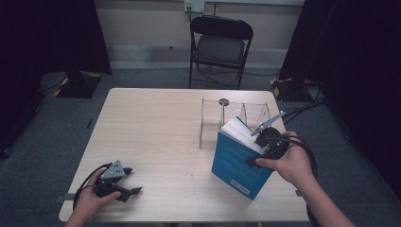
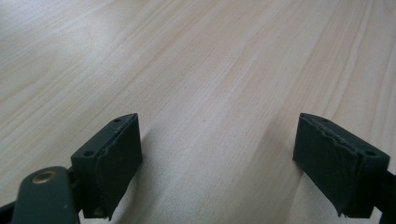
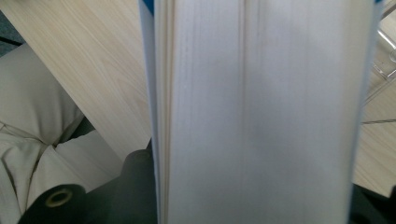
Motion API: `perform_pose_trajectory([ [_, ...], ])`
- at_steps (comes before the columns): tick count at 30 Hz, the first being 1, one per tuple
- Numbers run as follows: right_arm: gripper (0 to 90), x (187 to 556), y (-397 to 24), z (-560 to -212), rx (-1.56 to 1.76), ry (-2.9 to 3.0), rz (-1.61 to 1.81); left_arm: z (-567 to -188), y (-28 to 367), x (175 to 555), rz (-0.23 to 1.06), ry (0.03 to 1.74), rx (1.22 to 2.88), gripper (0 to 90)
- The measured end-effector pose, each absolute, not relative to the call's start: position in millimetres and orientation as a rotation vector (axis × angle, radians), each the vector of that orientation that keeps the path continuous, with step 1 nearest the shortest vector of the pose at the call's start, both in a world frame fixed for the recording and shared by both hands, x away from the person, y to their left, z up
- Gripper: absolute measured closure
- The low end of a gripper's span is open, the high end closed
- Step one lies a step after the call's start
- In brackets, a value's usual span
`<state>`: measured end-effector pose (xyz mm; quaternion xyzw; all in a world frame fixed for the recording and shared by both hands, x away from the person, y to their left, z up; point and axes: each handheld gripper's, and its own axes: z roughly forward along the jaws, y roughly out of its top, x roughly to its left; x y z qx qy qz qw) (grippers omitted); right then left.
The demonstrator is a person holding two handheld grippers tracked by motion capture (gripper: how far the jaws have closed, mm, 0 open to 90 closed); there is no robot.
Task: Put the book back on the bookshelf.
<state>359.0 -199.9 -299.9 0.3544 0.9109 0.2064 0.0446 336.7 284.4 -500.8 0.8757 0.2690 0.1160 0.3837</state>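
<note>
The right tool (image 1: 263,152) is seen in the high view at the right side of the surface (image 1: 156,137), held in the person's right hand (image 1: 289,165). A blue book (image 1: 236,163) stands tilted on the surface with its near lower corner down and its white page edges turned up toward this tool. The book is taken at its right edge by the right tool. In the right gripper view the page block (image 3: 261,112) is seen directly ahead of the tool and between its jaws, with a thin strip of blue cover at each side. The jaw tips are hidden by the book there, so it cannot be told whether the pads press on it.

Just beyond the right tool, and touching or nearly touching the book's far top edge, a clear plastic rack (image 1: 234,118) with upright dividers is seen.

The left tool (image 1: 124,182) is held low at the near left corner of the surface by the left hand (image 1: 90,198), well apart from the book. In the left gripper view its two black jaws are seen spread wide, with bare pale wood between them and ahead of them.

Beyond the surface, a dark folding chair (image 1: 220,45) stands on the grey floor.
</note>
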Motion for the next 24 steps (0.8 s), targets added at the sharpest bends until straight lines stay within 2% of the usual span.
perform_pose_trajectory([
  [6,53.9,362.1,-197.4,-301.8,1.053,2.794,0.539,-501.1,284.0,336.5,0.298,0.69,2.227,14.9],
  [8,48.4,364.2,-195.9,-300.9,1.052,2.846,0.474,-501.0,284.0,336.6,0.298,0.689,2.228,14.9],
  [11,48.1,367.8,-192.8,-300.3,1.105,2.861,0.359,-501.4,283.7,336.4,0.303,0.689,2.224,15.0],
  [15,49.9,369.8,-197.7,-301.2,1.162,2.802,0.439,-501.0,283.7,336.2,0.307,0.692,2.229,15.1],
  [19,57.9,369.3,-198.1,-301.0,1.146,2.828,0.467,-500.9,283.9,336.8,0.31,0.684,2.231,15.1],
  [24,60.5,364.3,-195.5,-300.9,1.114,2.827,0.478,-500.7,283.9,336.7,0.313,0.685,2.233,15.1],
])
